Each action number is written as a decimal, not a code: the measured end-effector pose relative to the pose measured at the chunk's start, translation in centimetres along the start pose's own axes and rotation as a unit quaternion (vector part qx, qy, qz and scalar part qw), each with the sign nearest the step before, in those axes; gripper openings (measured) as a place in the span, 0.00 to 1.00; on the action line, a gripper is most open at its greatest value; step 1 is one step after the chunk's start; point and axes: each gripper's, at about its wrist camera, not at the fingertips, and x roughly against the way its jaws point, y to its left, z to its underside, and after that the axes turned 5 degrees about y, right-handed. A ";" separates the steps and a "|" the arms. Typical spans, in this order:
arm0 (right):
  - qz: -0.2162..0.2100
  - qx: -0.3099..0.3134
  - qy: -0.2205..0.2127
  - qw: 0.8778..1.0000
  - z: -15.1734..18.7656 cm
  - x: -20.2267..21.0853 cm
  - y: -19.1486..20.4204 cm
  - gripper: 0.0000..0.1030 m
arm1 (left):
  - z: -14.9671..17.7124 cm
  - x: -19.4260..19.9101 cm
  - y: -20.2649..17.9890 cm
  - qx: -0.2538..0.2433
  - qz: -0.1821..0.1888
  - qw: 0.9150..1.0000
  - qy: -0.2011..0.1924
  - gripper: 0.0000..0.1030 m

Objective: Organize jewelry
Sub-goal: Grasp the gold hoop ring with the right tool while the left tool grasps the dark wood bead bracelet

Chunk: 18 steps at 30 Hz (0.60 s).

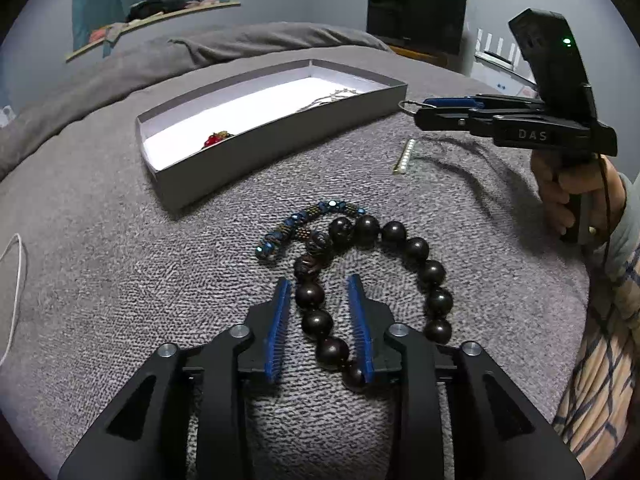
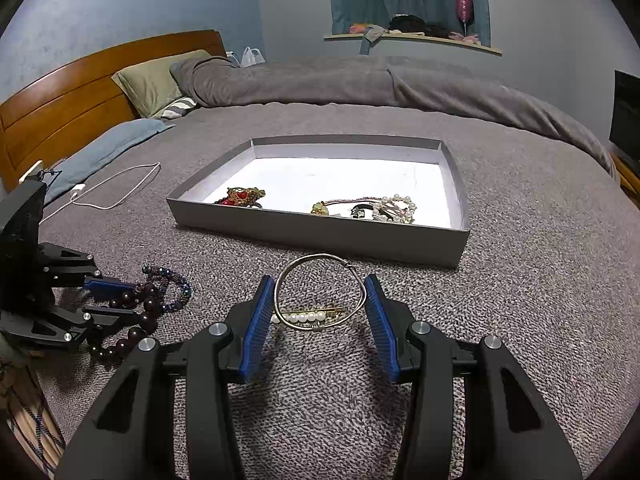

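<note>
My left gripper [image 1: 322, 292] sits low over the nubby grey bedspread [image 1: 120, 280], its ribbed blue pads [image 1: 280, 320] spread apart on either side of a strand of big glossy dark wooden beads [image 1: 432, 272]. The beads lie between the jaws without being squeezed; the near end of the loop is hidden under the right-hand pad. Just ahead of the fingertips, a curled bracelet of small faceted blue beads [image 1: 304, 220] touches the dark strand.

My right gripper [image 2: 320, 292] holds a thin round wire bangle [image 2: 320, 258] between wide-set pads; each pad touches the ring's rim, and from the left camera the ring pokes out past the fingertips, lifted off the fabric. Below it, through the ring, lies a gold bar clip lined with small pearls [image 2: 308, 316].

Ahead of both grippers stands the shallow grey cardboard tray [image 2: 320, 236] with a white floor. Inside it, I see a red and gold piece [image 2: 240, 196] and a tangle of pearls and pink cord [image 2: 384, 208]; its details are too small to sort out.

Beyond are a rumpled grey duvet [image 2: 320, 76], a wooden headboard [image 2: 60, 96], blue-grey walls and a white cable [image 2: 116, 188].
</note>
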 end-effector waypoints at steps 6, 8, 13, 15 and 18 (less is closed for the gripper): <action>0.000 0.001 0.001 1.000 0.0 -0.1 0.2 0.45 | -0.1 -0.2 0.4 0.018 0.007 1.000 0.001 0.33; 0.000 0.003 0.002 1.000 -0.1 -0.2 0.3 0.45 | -0.1 -0.1 0.2 0.016 0.010 1.000 0.000 0.25; 0.000 0.003 0.002 1.000 0.0 -0.3 0.4 0.45 | -0.2 0.5 -0.9 -0.006 -0.003 1.000 -0.009 0.14; 0.001 0.002 0.001 1.000 0.1 -0.3 0.3 0.45 | -0.3 0.8 -0.8 -0.001 0.006 1.000 -0.014 0.14; 0.001 0.002 0.001 1.000 0.1 -0.3 0.3 0.45 | -0.6 1.6 -0.8 0.003 0.014 0.999 -0.035 0.14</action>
